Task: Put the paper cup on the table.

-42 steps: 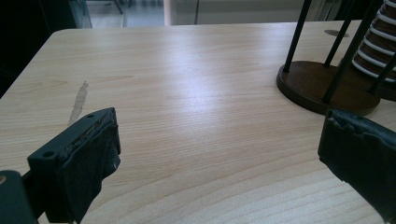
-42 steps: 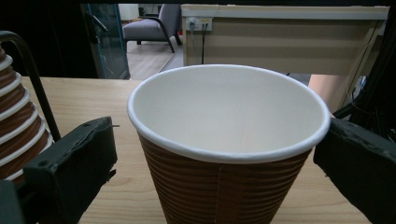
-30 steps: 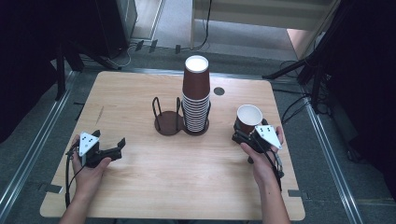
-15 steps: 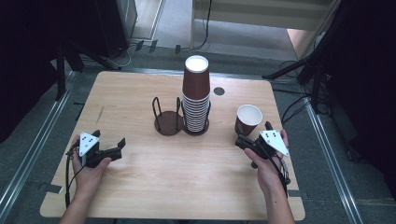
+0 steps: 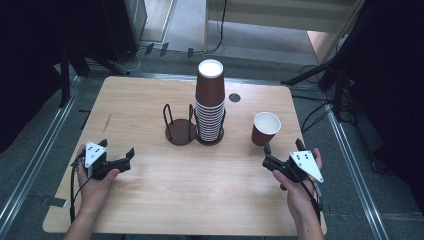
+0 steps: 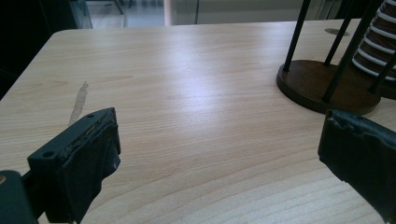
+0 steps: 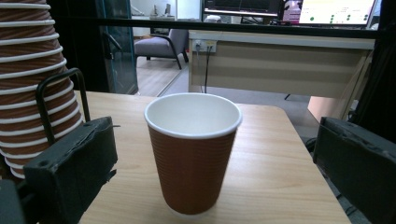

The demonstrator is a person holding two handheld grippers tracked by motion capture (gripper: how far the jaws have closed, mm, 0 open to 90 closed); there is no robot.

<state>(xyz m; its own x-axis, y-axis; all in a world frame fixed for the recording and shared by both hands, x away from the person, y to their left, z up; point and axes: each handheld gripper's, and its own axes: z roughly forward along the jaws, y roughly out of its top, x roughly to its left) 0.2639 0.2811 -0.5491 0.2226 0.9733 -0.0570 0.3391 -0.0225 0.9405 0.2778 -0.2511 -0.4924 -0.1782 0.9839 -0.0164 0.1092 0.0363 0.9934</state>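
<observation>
- One single paper cup (image 5: 265, 128) is standing upright & open-mouthed on the table (image 5: 150, 100), right of centre, brown ribbed wall, white inside.
- In the right gripper view that cup (image 7: 193, 151) is sitting centred ahead, between the two black jaws but not touching either; nothing is gripping it.
- One stack of cups (image 5: 209, 102) is standing mouth-down at table centre, white base of the top cup facing up; too many rims packed together to count exactly.
- One holder (image 5: 192, 131) w/ two round dark bases side by side: the stack is occupying the right ring, the left ring w/ its wire loops is standing bare.
- Right gripper (image 5: 266, 155) is resting near the table's right front, held in one hand (image 5: 299, 192); jaws spread wide apart, pointing toward the single cup, which is just beyond the tips.
- Left gripper (image 5: 118, 158) is sitting near the left front edge in the other hand (image 5: 95, 184); jaws also wide apart, holding nothing, aiming toward the holder, well apart from it.
- Left gripper view: bare wood is lying between its jaws, holder base (image 6: 327, 84) & stack edge (image 6: 378, 42) showing at upper right.
- One small dark round hole (image 5: 234, 97) is showing in the tabletop behind the stack.
- Count: 2 grippers, 2 hands, 1 loose cup, 1 stack, 1 holder.
</observation>
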